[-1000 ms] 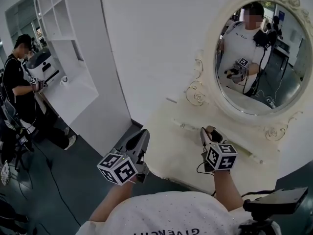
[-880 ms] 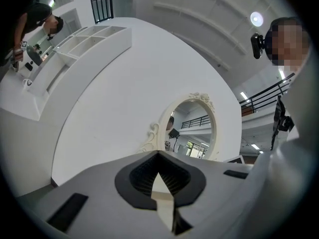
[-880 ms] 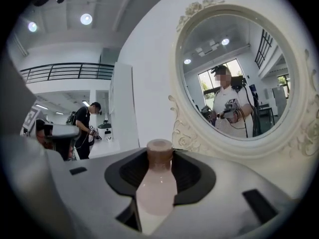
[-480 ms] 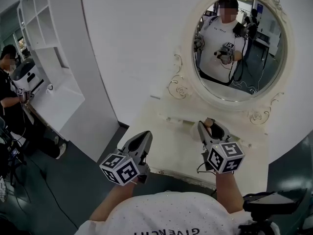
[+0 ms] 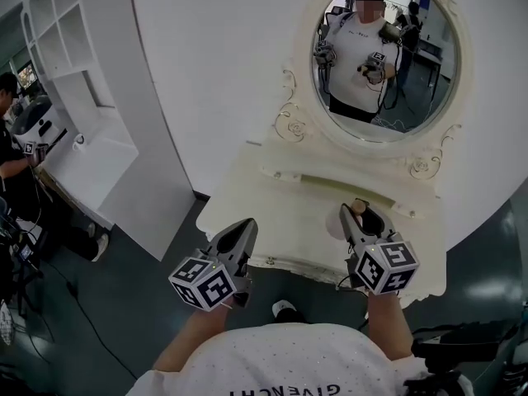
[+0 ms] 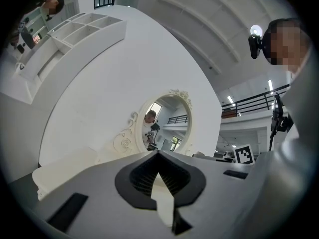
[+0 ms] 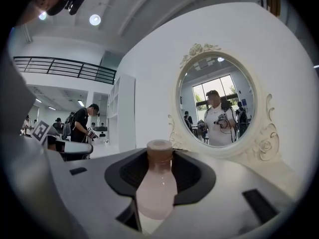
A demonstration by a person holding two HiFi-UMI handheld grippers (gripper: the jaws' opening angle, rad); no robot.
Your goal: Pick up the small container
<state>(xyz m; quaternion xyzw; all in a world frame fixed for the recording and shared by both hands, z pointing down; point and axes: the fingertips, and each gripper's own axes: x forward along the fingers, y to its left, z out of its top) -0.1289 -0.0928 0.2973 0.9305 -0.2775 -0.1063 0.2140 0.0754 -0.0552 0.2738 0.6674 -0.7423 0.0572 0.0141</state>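
The small container (image 7: 157,183) is a pale pink bottle with a brownish cap, standing upright between the jaws of my right gripper (image 7: 159,156), which is shut on it. From the head view that gripper (image 5: 360,213) hovers over the front right of the cream dressing table (image 5: 280,213), and the bottle's cap (image 5: 356,208) shows at its tip. My left gripper (image 5: 243,225) hangs at the table's front edge, left of the right one. Its jaws meet at the tip (image 6: 158,154) and hold nothing.
An oval mirror (image 5: 375,64) in an ornate cream frame stands at the back of the table and reflects the person with both grippers. A white shelf unit (image 5: 82,122) stands at the left, with another person (image 5: 12,139) beside it. Dark floor lies below.
The table and mirror have slid left and up in the head view. Both grippers have shifted across the table's front. The bottle stays in the right gripper's jaws.
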